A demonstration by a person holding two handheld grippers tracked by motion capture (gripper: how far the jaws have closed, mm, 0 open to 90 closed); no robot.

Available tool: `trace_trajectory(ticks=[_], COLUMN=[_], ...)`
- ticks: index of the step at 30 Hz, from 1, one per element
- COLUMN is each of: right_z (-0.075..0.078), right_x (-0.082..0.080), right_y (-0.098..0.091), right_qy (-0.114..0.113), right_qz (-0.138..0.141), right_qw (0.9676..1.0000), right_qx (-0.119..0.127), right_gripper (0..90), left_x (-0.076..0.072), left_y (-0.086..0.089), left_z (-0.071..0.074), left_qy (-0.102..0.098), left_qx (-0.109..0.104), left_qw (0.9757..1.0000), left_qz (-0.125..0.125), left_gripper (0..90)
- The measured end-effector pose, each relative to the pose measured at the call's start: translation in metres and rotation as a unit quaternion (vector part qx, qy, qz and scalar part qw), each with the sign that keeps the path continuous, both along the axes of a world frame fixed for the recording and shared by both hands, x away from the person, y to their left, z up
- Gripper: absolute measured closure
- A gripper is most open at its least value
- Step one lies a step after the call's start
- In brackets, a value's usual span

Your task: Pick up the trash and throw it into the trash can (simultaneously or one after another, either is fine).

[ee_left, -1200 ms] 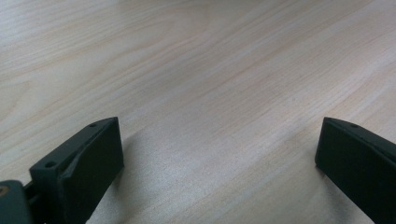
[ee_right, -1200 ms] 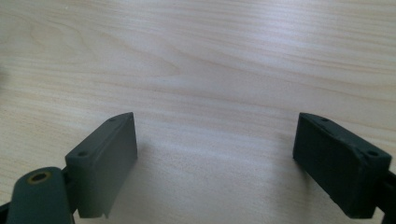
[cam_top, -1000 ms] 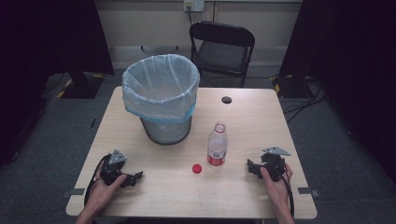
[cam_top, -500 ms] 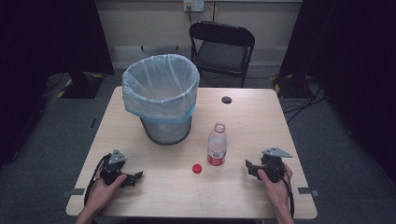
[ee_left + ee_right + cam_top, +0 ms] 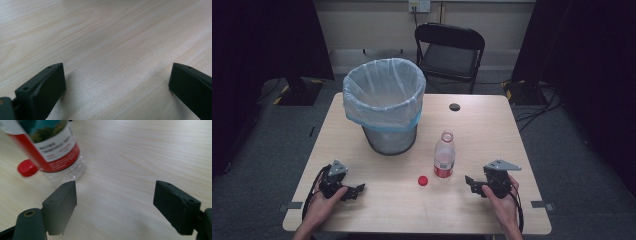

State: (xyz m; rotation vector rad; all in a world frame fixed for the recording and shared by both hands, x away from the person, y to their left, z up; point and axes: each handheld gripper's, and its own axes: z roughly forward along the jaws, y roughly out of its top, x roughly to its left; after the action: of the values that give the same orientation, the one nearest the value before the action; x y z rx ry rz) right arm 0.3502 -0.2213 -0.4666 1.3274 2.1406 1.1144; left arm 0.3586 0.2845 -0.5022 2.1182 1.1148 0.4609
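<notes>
Bottle [image 5: 444,156] upright mid-table, cap [image 5: 424,180] beside

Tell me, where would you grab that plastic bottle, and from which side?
Probably around the labelled middle of the bottle, coming level from the right gripper side. The bottle stands upright and uncapped, its body is round, and the right gripper's open fingers already point roughly toward it. The red cap lies on its other side, out of that path.

Bottle [image 5: 444,155], cap [image 5: 424,180] between grippers; bin [image 5: 384,104] blocks rear-left
</notes>
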Motion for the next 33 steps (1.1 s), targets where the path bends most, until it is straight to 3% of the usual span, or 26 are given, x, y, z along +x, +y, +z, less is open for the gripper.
trace_trajectory(ticks=[11,18,22,30,33], right_z=[0.007,0.013,0.016,0.017,0.017], right_x=[-0.010,-0.006,-0.001,0.012,0.018], right_y=[0.028,0.045,0.054,0.074,0.075], right_qy=[-0.011,-0.020,-0.023,-0.031,-0.033], right_qz=[0.060,0.087,0.094,0.102,0.102], right_qw=[0.9981,0.9960,0.9953,0.9941,0.9942], right_qx=[-0.004,-0.006,0.000,-0.018,-0.008], right_gripper=[16.1,15.4,15.0,14.0,14.0], left_x=[0.000,0.000,0.000,0.000,0.000], left_y=[0.000,0.000,0.000,0.000,0.000], left_z=[0.000,0.000,0.000,0.000,0.000], left_qy=[0.000,0.000,0.000,0.000,0.000], left_qx=[0.000,0.000,0.001,0.002,0.001], left_qw=[1.0000,1.0000,1.0000,1.0000,1.0000], left_qz=[-0.001,-0.002,-0.002,-0.001,-0.001], left_gripper=[0.1,0.1,0.1,0.1,0.1])
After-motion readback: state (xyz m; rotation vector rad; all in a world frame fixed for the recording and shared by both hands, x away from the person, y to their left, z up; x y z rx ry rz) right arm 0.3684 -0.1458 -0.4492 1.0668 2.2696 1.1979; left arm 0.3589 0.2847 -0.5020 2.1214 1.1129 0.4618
